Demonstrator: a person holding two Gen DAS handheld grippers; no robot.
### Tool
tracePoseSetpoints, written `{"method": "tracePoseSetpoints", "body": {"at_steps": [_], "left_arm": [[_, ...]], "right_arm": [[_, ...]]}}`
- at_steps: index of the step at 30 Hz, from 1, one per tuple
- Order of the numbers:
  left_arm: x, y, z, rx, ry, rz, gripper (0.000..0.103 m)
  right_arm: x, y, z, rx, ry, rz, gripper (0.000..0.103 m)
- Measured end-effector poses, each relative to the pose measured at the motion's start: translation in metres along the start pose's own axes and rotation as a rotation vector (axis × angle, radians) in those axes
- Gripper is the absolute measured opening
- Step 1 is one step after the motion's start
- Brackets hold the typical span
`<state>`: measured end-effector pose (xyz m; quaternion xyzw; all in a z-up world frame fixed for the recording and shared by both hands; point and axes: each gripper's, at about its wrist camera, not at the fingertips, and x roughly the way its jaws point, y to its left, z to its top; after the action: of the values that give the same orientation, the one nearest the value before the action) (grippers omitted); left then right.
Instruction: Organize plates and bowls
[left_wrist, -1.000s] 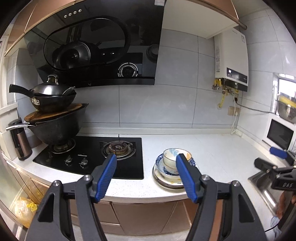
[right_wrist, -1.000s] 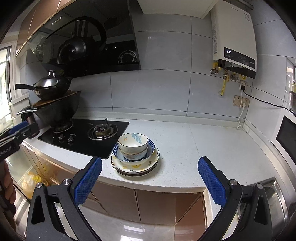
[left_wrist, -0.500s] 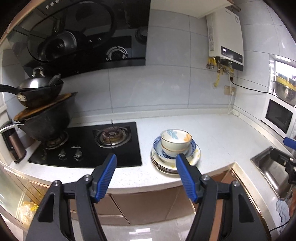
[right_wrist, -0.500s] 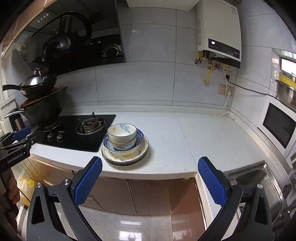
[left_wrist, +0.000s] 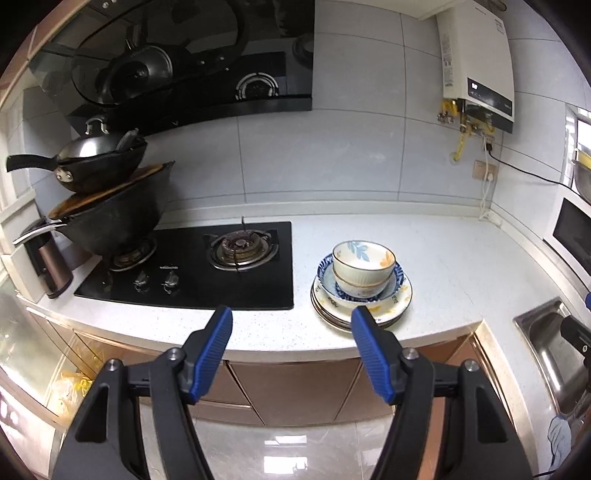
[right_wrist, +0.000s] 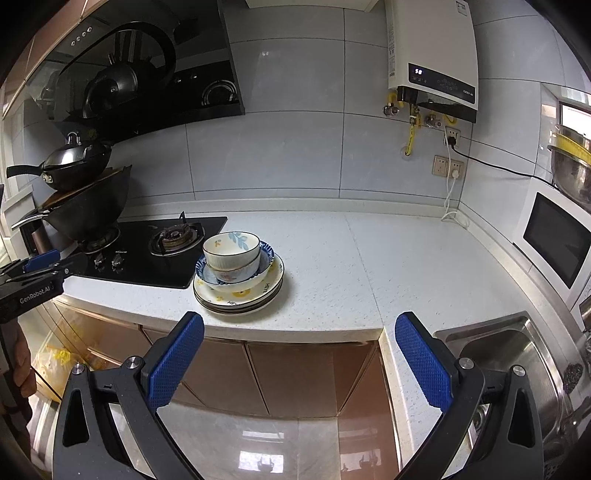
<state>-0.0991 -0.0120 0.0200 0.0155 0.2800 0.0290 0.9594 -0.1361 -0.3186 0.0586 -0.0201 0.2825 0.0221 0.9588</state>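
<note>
Hovering off the white speckled countertop's front edge, left gripper and right gripper gape wide, empty, nearer than before; stacked floral bowls on plates sit unmoved beside the black hob.

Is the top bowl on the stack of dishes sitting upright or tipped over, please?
Upright. The top bowl opens upward, nested in another bowl, on the plates, and looks empty.

Glazed ceramic bowls; speckled matt countertop; stainless sink.
</note>
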Motion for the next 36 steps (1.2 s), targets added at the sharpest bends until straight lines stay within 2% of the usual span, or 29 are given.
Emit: {"method": "tracePoseSetpoints", "body": {"at_steps": [15,36], "left_arm": [[-0.022,-0.011,-0.003,-0.034,0.003,0.049,0.066],[-0.022,-0.008,-0.015,-0.033,0.048,0.042,0.066]], "right_arm": [[-0.001,-0.014,-0.007,0.000,-0.005,0.070,0.102],[-0.004,-0.017,-0.008,0.011,-0.006,0.083,0.102]]}}
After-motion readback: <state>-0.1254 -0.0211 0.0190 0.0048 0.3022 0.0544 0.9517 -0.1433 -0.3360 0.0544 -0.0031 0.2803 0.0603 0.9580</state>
